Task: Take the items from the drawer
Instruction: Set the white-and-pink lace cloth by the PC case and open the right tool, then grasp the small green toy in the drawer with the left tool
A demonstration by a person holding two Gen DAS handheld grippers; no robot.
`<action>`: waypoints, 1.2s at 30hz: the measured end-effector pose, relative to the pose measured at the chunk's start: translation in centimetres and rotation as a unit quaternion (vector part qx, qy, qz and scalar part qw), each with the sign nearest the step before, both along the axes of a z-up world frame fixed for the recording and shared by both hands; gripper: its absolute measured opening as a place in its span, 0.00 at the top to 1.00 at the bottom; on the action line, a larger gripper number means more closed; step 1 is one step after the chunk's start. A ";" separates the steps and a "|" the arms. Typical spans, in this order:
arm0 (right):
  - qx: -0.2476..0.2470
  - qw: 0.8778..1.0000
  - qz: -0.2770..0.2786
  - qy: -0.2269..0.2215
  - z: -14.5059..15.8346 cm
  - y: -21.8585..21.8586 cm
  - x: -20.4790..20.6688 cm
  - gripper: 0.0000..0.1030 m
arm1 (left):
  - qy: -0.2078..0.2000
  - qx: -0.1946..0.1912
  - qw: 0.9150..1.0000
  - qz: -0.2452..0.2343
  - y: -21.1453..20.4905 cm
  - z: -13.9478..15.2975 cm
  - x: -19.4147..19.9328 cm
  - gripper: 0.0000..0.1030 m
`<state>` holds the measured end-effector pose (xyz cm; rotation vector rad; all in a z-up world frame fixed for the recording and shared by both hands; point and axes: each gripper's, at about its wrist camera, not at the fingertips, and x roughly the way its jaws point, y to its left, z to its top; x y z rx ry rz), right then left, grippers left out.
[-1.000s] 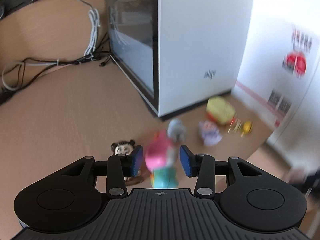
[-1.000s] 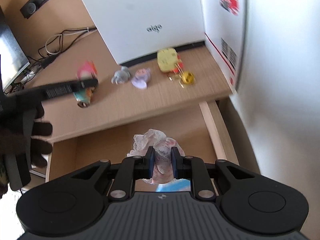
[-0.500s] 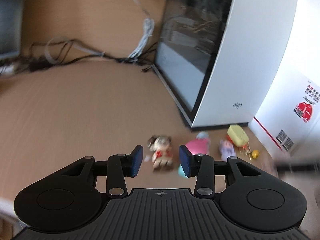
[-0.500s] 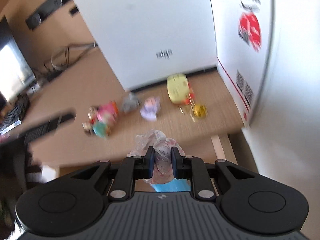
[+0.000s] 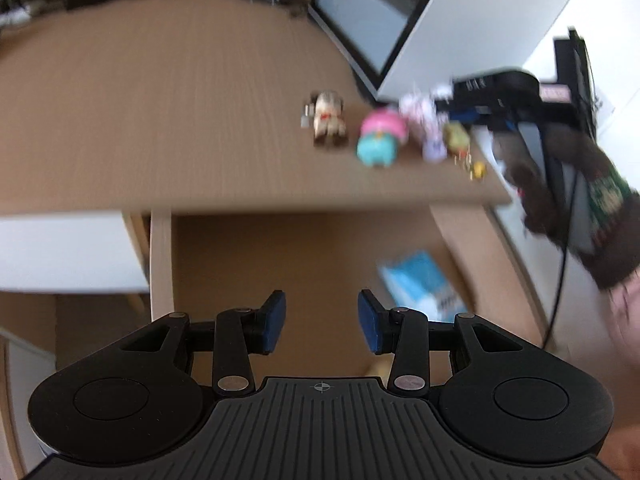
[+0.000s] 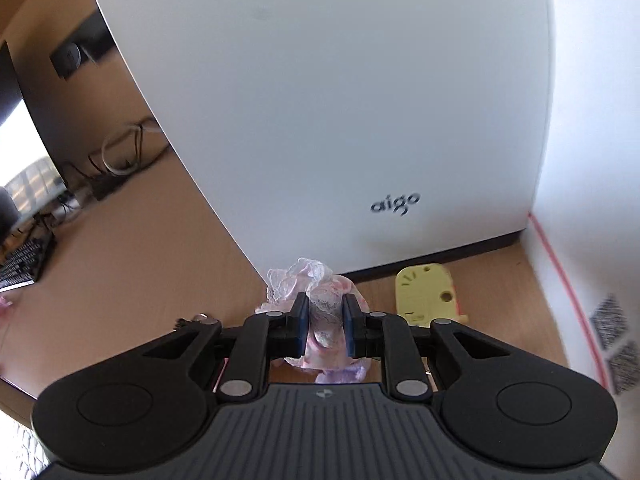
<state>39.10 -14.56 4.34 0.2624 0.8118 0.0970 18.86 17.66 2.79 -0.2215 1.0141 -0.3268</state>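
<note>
We are holding the right gripper [image 6: 324, 330] over the far right part of the desk [image 6: 132, 264], its blue pads pressed tight on a pink lace-trimmed doll [image 6: 320, 300]; the frilly, crumpled fabric is bulging above and below the jaws. Just beyond it the white computer case [image 6: 320, 100], smooth and glossy with a small grey logo, is filling the view and blocking the way farther back. To the right of the doll a flat pale-yellow plastic toy [image 6: 426, 294] is lying at the foot of the case, and a white carton [image 6: 592, 240] with a red stripe and printed codes is closing off the right side.

We are keeping the left gripper [image 5: 320, 322] partly open with nothing between its pads, hovering above the open drawer [image 5: 280, 264]. A light-blue packet [image 5: 420, 284], flat and rectangular, is lying in the drawer toward its right side, beyond and to the right of the jaws. On the desk's near edge above the drawer a row of small toys is standing: a brown-and-cream figure [image 5: 328, 120], a round pink-and-teal one [image 5: 380, 138], then blurred lilac and yellow pieces to the right.

The desk and drawer are tan wood-grain laminate. Cables [image 6: 120, 156] are trailing across the far left, beside a dark keyboard [image 6: 24, 260].
</note>
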 end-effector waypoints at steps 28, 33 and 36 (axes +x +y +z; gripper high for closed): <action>-0.022 0.998 -0.024 0.062 0.1 -1.5 -18.2 0.20 | 0.277 0.065 0.947 -0.148 -5.4 -9.6 3.0 0.58; -0.006 0.994 -0.037 0.101 -2.1 -2.0 -20.4 0.20 | 0.320 0.060 0.939 -0.107 -5.4 -11.1 2.8 0.58; -0.003 0.993 -0.038 0.115 -2.7 -2.0 -20.6 0.20 | 0.335 0.071 0.934 -0.103 -6.0 -12.0 2.6 0.58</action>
